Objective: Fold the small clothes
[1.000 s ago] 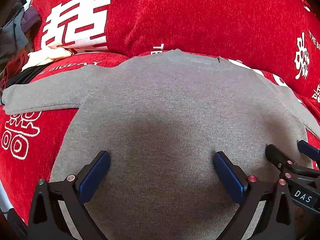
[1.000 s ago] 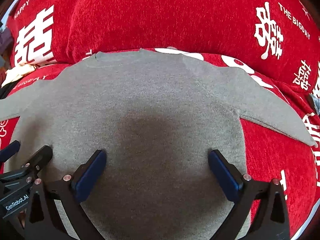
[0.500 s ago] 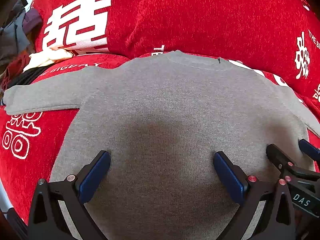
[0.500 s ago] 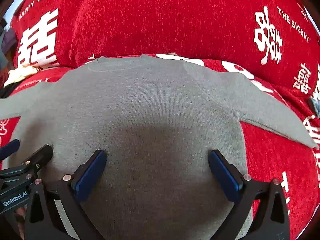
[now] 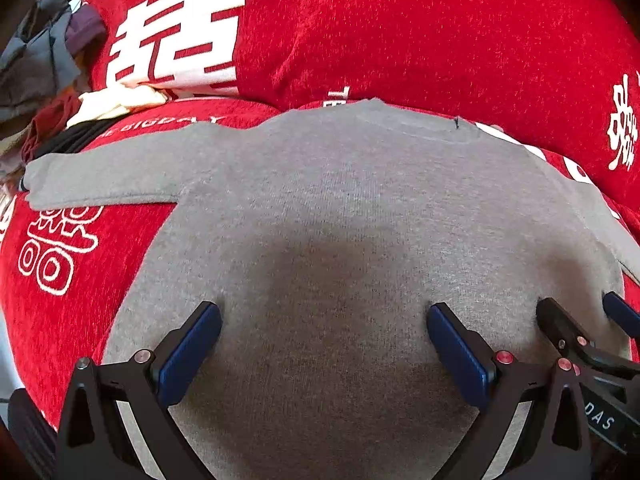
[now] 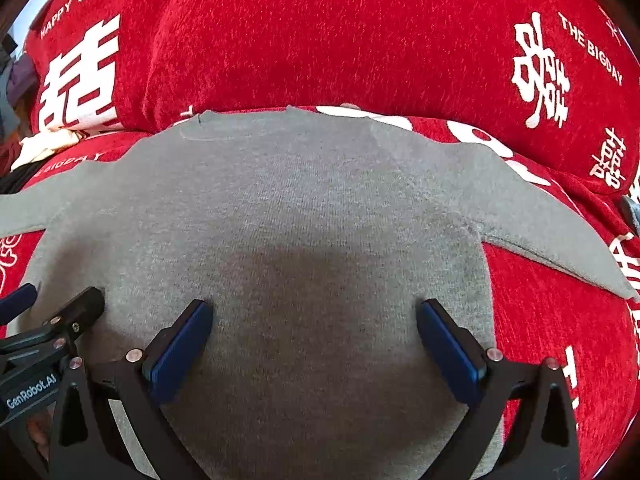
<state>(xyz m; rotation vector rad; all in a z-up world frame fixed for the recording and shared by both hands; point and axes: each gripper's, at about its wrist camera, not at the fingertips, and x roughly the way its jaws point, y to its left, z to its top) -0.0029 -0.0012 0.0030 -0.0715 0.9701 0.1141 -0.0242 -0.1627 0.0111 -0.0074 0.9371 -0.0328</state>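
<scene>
Lying flat on the red cover (image 5: 400,40), the grey sweater (image 5: 340,208) faces neck away, sleeves spread out to both sides. L tongs (image 5: 324,340) hang wide open over its lower body w/ nothing gripped; R tongs (image 6: 314,336) likewise wide open, empty, over the hem area just beside them. Blue pads (image 5: 192,352) sit near the knit; contact can't be told. Misc clothes pile (image 5: 52,92) at far left.
</scene>
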